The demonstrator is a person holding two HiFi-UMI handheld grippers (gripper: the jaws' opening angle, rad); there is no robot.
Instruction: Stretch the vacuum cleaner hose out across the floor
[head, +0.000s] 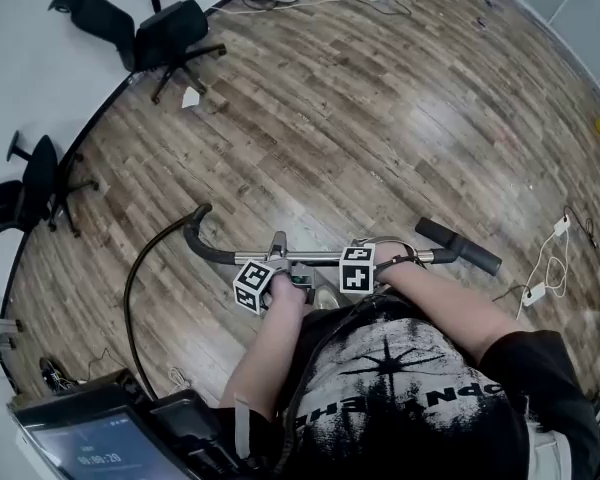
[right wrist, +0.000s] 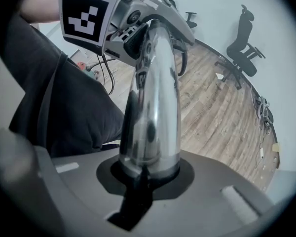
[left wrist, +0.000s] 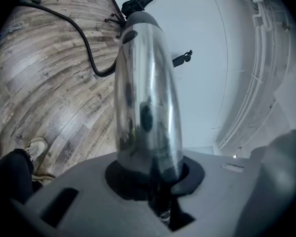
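Both tools are closed on the chrome wand [head: 315, 259]. Your left tool [left wrist: 153, 179] clamps it near the bent black handle end. Your right tool [right wrist: 145, 174] clamps it farther along, toward the black tip at 3 o'clock. You hold the wand level across your body, above the wood floor [head: 380, 118].

The black hose [head: 132, 288] leaves the handle end at 9 o'clock and arcs down and back toward 7 o'clock. There it passes out of view beside you. It lies slack and curved, so the stretch is judged not yet done.

Method for this step:
- Carry the wand toward the bare boards at 12 to 1 o'clock, away from the hose's far end.
- Hold both grips firm and the 2 tools well apart, so the wand cannot swivel.
- Pull low and steady. Stop once the arc straightens, before the hose tugs back.
- Steer clear of the office chair [head: 170, 33] at 11 o'clock and the white cables [head: 545, 268] at 3 o'clock.
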